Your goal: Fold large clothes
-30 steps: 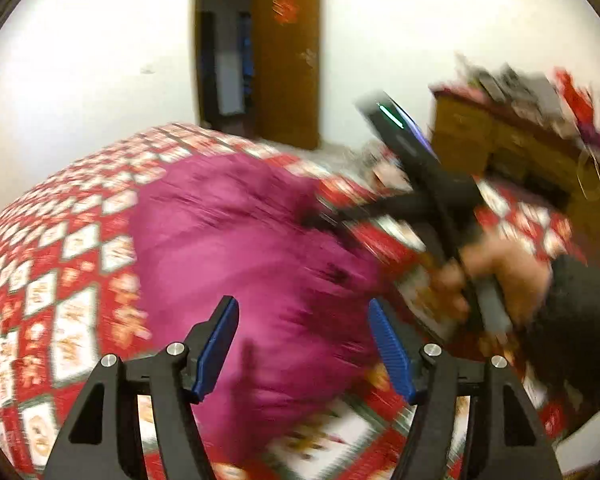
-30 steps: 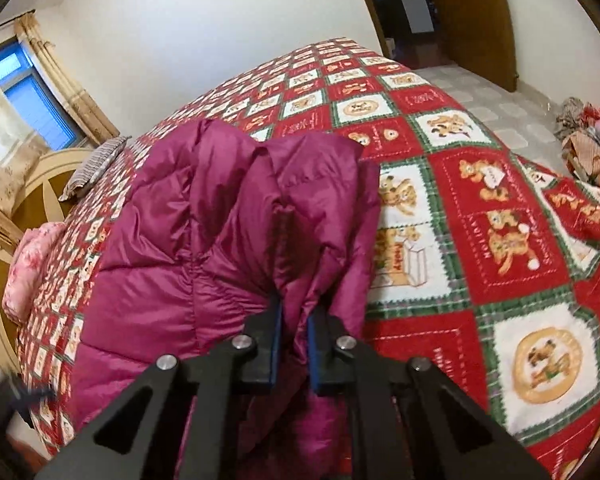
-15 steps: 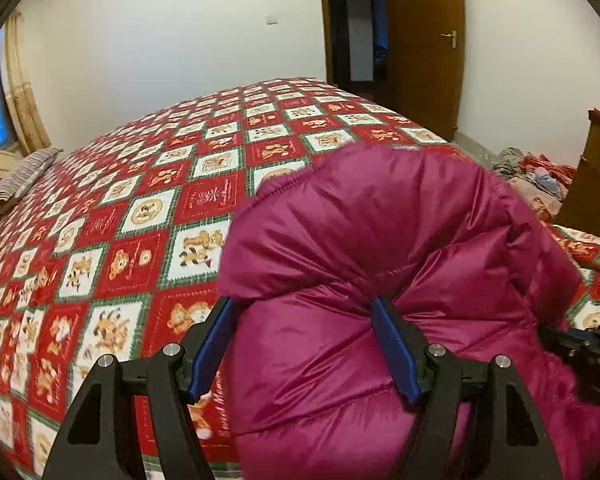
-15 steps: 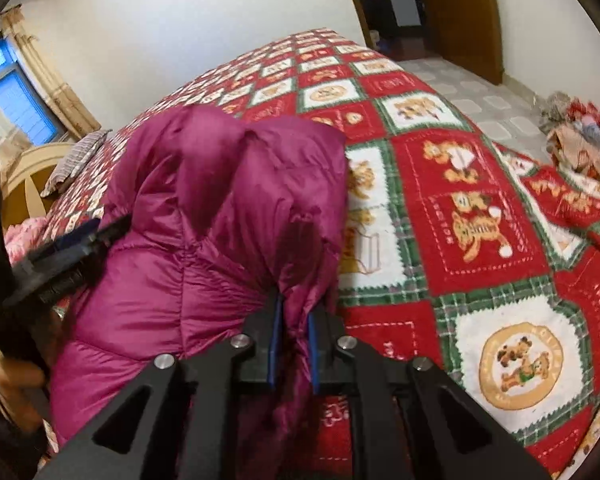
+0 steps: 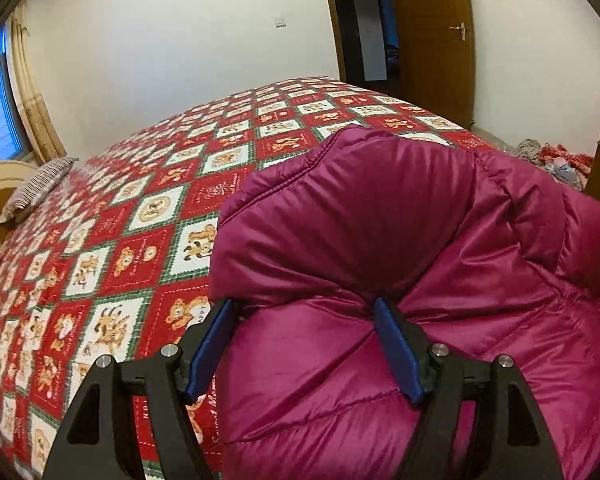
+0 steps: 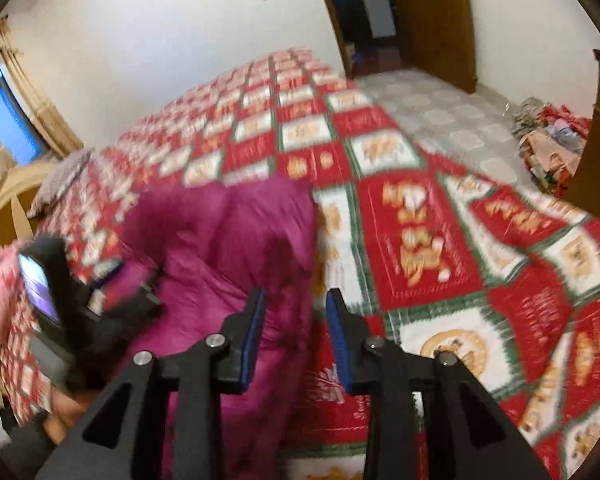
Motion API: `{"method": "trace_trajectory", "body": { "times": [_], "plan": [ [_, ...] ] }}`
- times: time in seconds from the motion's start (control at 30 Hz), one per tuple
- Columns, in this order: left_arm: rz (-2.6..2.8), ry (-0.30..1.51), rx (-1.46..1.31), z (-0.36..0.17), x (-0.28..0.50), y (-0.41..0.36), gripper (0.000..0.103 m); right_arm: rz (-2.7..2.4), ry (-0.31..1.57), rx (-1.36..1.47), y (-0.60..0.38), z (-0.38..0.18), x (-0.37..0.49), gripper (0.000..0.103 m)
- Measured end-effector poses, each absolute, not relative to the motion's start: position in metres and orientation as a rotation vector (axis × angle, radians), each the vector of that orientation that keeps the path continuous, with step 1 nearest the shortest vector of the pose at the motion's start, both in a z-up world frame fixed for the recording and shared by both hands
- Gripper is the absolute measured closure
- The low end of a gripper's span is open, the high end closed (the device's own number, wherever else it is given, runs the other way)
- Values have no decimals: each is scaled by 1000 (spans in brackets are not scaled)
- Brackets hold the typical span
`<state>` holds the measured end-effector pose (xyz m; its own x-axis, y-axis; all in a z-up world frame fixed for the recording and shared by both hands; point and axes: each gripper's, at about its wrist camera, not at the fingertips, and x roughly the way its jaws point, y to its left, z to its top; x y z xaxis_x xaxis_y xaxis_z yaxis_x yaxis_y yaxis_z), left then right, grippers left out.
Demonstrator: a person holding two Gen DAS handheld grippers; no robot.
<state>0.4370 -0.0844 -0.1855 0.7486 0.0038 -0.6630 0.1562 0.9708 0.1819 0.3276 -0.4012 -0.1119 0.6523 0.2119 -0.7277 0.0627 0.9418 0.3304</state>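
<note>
Magenta puffer jacket (image 5: pixel 400 280) lies bunched on the near part of a bed, on a red, white and green patchwork quilt (image 5: pixel 148 208) printed with bear pictures. Its quilted fabric is folded into a thick mound, with one stitched edge running across the top of the fold.

In the left wrist view, the left gripper (image 5: pixel 304 340) stands wide, its blue pads on either side of a bulge of the jacket. The right-hand pad presses into a crease of the fabric; the left-hand pad sits at the jacket's edge, and it is not clear whether that pad touches the cloth. Its jaws have just been opening a little, with the jacket between them.

The right wrist view is blurred. The right gripper (image 6: pixel 294 336) shows a narrow gap between its blue pads, and its jaws have just been opening. The jacket's edge (image 6: pixel 228 264) is seen through and behind that gap, no longer pinched by the pads. At the left of this view the left gripper's black body (image 6: pixel 80 312) rests at the jacket's far side, with part of a hand below it.

A striped pillow (image 5: pixel 36 188) lies at the head of the bed near a curtained window (image 5: pixel 0 112). A brown wooden door (image 5: pixel 432 36) stands beyond the bed, and a heap of clothes (image 6: pixel 548 140) lies on the tiled floor.
</note>
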Motion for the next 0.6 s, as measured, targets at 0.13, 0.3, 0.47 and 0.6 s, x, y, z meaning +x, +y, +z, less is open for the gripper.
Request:
{"method": "trace_trajectory", "body": {
  "times": [0.13,0.3,0.47,0.6],
  "plan": [
    [-42,692,295,-185,433,-93,30,120,824,451,-377,-73,348,69],
    [-47,699,281,-185,436,-87,30,19,879,568,-357,-96,389,69],
    [-59,706,266,-186,436,-85,30,-123,858,405,-356,-137,408,70],
    [-76,721,240,-186,439,-81,30,-94,825,371,-362,-156,412,72]
  ]
}}
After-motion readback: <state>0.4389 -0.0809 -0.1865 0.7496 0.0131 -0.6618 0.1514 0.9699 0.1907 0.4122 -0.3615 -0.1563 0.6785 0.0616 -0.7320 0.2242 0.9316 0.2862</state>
